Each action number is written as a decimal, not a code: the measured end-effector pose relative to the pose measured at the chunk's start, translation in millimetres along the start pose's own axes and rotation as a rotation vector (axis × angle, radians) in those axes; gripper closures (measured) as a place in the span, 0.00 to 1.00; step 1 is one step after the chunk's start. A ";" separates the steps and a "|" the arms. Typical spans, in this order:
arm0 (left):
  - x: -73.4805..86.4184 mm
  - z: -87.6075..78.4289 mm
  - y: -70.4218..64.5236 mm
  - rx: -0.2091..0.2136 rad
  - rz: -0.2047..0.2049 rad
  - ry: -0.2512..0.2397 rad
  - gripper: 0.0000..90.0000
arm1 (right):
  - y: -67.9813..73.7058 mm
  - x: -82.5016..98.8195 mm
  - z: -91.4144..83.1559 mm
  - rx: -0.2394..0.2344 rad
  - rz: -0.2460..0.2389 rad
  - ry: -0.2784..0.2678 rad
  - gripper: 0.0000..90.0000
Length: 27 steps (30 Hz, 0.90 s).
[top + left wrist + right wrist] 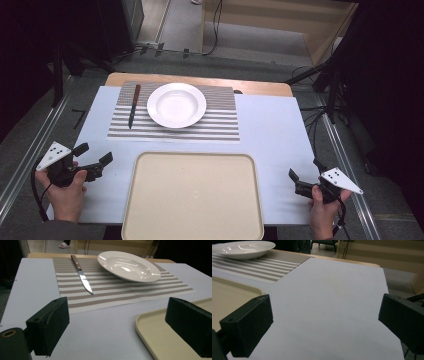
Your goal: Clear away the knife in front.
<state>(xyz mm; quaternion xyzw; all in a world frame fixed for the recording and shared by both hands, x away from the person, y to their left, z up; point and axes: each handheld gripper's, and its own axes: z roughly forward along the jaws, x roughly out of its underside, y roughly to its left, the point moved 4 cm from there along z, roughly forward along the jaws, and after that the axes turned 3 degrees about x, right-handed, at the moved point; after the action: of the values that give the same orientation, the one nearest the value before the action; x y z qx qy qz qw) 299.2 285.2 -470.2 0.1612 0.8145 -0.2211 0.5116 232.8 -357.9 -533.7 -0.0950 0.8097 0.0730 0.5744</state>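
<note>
1. White sheeting covers the table, whose wooden far edge shows beyond it; dark floor, cables and stands lie around.
2. Nearest the person sits a cream tray, bare, its near edge at the table's front, between the two hands.
3. Beyond the tray lies a striped placemat, flat on the white sheet and just apart from the tray's far rim.
4. On the placemat stands a white plate, upright and towards the mat's far side.
5. Left of the plate, also on the mat, lies a knife with a wooden handle; the handle points away from the person, the blade tip towards them. It is apart from the plate.
6. The left gripper is held at the table's left edge, just beside the tray's far left corner; its jaws are spread wide with nothing between them, aimed towards the mat.
7. The right gripper is held at the table's right edge, beside the tray; its jaws are likewise spread and hold nothing.
</note>
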 end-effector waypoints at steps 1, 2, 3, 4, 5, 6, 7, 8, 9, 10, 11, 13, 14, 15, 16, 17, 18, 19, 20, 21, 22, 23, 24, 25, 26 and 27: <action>-3.2 1.3 -1.0 0.008 -0.001 0.000 0.05 | 0.3 0.0 -0.1 -0.001 -0.001 0.000 0.00; -10.4 4.8 -3.1 0.011 0.000 0.005 0.05 | 0.4 0.0 0.0 -0.001 -0.003 0.001 0.00; -10.4 4.8 -3.1 0.011 0.000 0.005 0.05 | 0.4 0.0 -0.2 -0.001 -0.004 0.001 0.00; -14.3 6.5 -4.5 0.018 0.004 0.005 0.05 | 0.5 0.0 -0.2 -0.001 -0.003 0.002 0.00; -22.2 10.4 -5.9 0.024 0.006 0.012 0.05 | 0.5 0.1 -0.1 -0.002 -0.004 0.002 0.00; -26.0 12.4 -6.0 0.024 0.003 0.014 0.05 | 0.5 0.0 0.0 -0.002 -0.005 0.002 0.00; -26.0 12.4 -6.0 0.024 0.003 0.014 0.05 | 0.5 0.0 0.0 -0.002 -0.005 0.002 0.00; -29.7 14.2 -6.0 0.027 -0.001 0.013 0.05 | 0.5 0.0 0.0 -0.001 -0.006 0.003 0.00; -33.2 16.1 -5.8 0.024 -0.004 0.014 0.06 | 0.6 0.1 0.0 0.000 -0.008 0.003 0.00; -39.6 20.4 -5.0 0.019 0.000 0.021 0.06 | 0.9 0.2 0.0 -0.001 -0.010 0.005 0.00; -39.6 20.4 -5.0 0.019 0.000 0.021 0.06 | 0.9 0.1 0.2 -0.002 -0.013 0.002 0.00; -45.5 25.2 -4.8 0.026 0.004 0.024 0.06 | 1.1 0.1 0.3 -0.002 -0.013 0.002 0.00; -48.1 27.6 -4.6 0.027 0.005 0.027 0.06 | 0.9 0.1 0.1 -0.002 -0.014 0.001 0.00; -52.8 31.9 -3.7 0.031 0.007 0.031 0.06 | 1.0 0.2 -0.1 -0.001 -0.010 0.004 0.00; -54.7 34.1 -3.3 0.027 0.006 0.032 0.06 | 0.8 0.2 -0.1 -0.001 -0.010 0.003 0.00; -56.5 35.8 -2.5 0.029 0.007 0.034 0.06 | 0.9 0.2 -0.1 -0.001 -0.010 0.003 0.00; -58.2 37.4 -1.6 0.031 0.005 0.034 0.06 | 1.0 0.2 -0.1 -0.002 -0.010 0.003 0.00; -59.9 38.9 -0.5 0.029 0.005 0.037 0.06 | 0.9 0.1 0.2 -0.002 -0.014 0.001 0.00; -61.5 40.2 0.6 0.027 0.004 0.039 0.06 | 1.0 0.1 0.3 -0.002 -0.015 0.001 0.00; -61.5 40.2 0.6 0.027 0.004 0.039 0.06 | 1.0 0.1 0.3 -0.002 -0.015 0.001 0.00; -63.5 41.7 1.8 0.027 0.002 0.039 0.06 | 1.0 0.2 0.3 -0.002 -0.014 0.002 0.00; -64.8 42.7 2.6 0.028 0.001 0.039 0.06 | 1.0 0.2 0.3 -0.002 -0.014 0.002 0.00; -68.2 44.8 4.7 0.025 0.003 0.042 0.06 | 1.0 0.2 0.4 -0.001 -0.015 0.003 0.00; -68.2 44.8 4.7 0.025 0.003 0.042 0.06 | 1.0 0.2 0.4 -0.001 -0.015 0.003 0.00; -69.9 46.0 5.9 0.027 0.002 0.042 0.06 | 1.1 0.2 0.5 -0.001 -0.017 0.004 0.00; -72.9 48.1 8.0 0.024 -0.001 0.046 0.06 | 1.2 0.2 0.5 -0.001 -0.017 0.005 0.00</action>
<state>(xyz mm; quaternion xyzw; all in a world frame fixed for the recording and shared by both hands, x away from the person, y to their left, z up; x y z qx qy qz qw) 370.7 264.1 -424.1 0.1720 0.8233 -0.2272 0.4909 232.9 -356.6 -534.0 -0.1024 0.8103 0.0680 0.5729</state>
